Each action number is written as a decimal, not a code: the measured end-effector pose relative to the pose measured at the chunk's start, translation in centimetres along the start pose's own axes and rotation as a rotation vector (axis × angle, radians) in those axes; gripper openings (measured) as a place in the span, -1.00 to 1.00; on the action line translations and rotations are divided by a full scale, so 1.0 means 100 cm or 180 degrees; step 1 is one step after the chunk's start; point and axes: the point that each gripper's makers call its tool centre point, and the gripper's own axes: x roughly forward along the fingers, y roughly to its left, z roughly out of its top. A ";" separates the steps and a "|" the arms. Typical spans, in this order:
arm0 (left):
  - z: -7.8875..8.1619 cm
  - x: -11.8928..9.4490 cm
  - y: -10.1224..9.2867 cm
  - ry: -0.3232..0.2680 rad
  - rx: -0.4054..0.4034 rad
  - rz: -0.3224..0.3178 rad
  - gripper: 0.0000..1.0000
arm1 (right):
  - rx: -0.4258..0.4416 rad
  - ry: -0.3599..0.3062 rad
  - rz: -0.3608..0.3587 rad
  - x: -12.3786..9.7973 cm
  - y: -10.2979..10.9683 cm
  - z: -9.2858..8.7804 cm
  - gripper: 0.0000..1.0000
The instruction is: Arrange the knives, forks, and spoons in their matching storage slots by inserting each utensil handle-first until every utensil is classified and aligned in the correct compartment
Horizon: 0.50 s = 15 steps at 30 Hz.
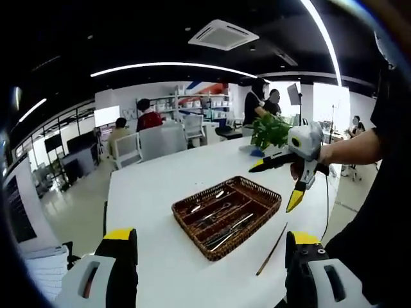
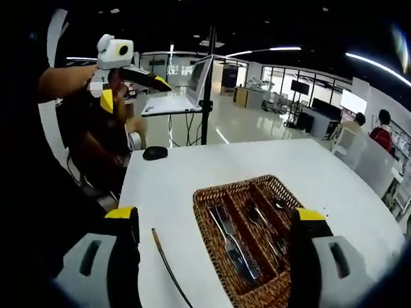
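Item: wicker tray, brown, rectangular, split into long compartments, lying flat on the white desk. In the right gripper view the tray shows silver cutlery laid lengthwise in its slots; individual pieces are hard to tell apart. In the left gripper view the cutlery lies along the compartments, with smaller pieces toward the far end.

Item: thin brown stick, on the desk just beside the tray's long edge, apart from it. Same stick lies left of the tray in the right gripper view.

Item: left tool, jaws spread wide, nothing between them, raised above the desk and facing the tray. It appears in the right gripper view held high beyond the desk's edge.

Item: right tool, jaws wide, empty, over the tray's near end. Seen from the left gripper view, it is lifted in a hand, yellow tips angled down beyond the tray.

Other: small potted plant at the desk's far end; black mouse on the desk.
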 end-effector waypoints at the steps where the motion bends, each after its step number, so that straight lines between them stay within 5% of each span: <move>1: -0.001 -0.001 0.001 0.0002 0.0000 0.0003 1.00 | 0.0051 0.0049 0.0018 0.002 0.002 -0.002 0.99; 6: -0.005 -0.005 0.007 0.0016 -0.0022 0.0018 1.00 | 0.0033 0.0021 0.0082 0.019 0.014 -0.001 0.98; 15: -0.010 -0.004 0.013 0.0033 -0.0041 0.0000 1.00 | -0.0205 0.0066 0.0152 0.045 0.048 -0.035 0.94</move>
